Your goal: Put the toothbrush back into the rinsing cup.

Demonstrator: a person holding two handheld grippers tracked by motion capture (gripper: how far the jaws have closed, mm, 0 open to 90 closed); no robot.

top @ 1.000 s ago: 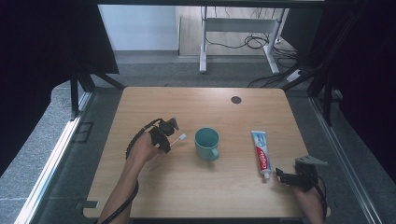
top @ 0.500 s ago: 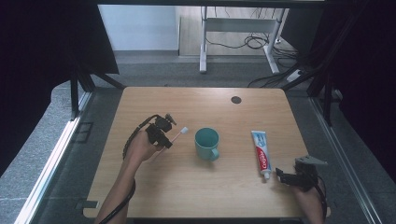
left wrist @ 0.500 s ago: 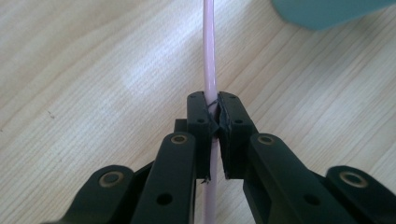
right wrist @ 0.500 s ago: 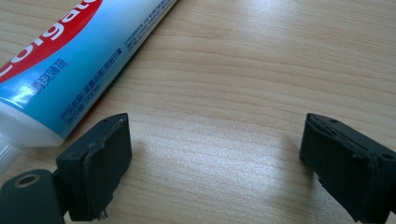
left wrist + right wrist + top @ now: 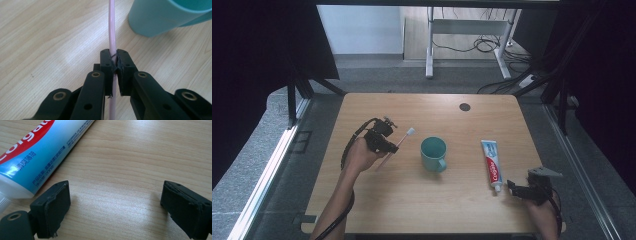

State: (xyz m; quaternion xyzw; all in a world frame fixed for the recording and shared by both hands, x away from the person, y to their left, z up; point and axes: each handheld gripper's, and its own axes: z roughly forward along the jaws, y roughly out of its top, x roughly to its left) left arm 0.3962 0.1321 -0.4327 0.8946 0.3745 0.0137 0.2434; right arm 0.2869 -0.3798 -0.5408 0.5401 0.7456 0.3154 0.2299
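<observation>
My left gripper point(image 5: 388, 146) is shut on a pink toothbrush point(image 5: 399, 142), held above the table left of a teal mug point(image 5: 433, 153); the white brush head points up and toward the mug. In the left gripper view the pads point(image 5: 107, 62) pinch the pink handle point(image 5: 111, 30), and the mug point(image 5: 165, 15) stands at the upper right. A toothpaste tube point(image 5: 491, 164) lies flat right of the mug. My right gripper point(image 5: 513, 188) rests open near the front right edge, just beside the tube's cap end. The right gripper view shows the tube point(image 5: 35, 152) left of the spread jaws, bare wood between them.
A small dark round disc point(image 5: 465, 107) sits at the back of the wooden table point(image 5: 412, 210). Grey floor surrounds the table, with a white desk frame and cables beyond the far edge.
My left gripper has lifted the toothbrush and carried it a little toward the mug, tilting the brush head upward. The right gripper has stayed put.
</observation>
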